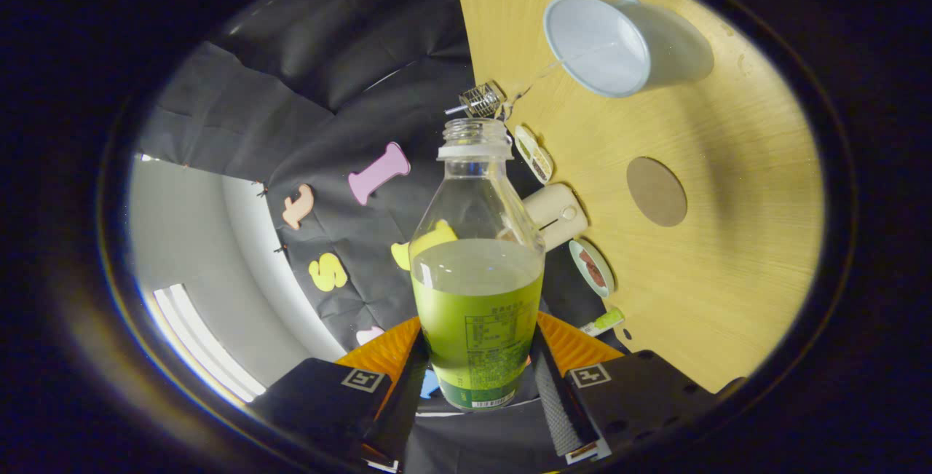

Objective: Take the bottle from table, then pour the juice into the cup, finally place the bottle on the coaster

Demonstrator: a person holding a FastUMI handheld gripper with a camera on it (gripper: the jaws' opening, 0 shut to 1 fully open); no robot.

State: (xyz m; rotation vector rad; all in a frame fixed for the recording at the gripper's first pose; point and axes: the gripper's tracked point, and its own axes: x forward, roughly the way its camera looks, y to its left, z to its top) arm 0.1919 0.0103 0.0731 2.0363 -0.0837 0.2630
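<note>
Claw [477, 376] tight on bottle [477, 292]

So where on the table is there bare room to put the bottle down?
Bare wood surrounds the coaster, between the cup and the table edge. Crowded along the wall side: small dishes and a holder. The tool grips the bottle.
</note>
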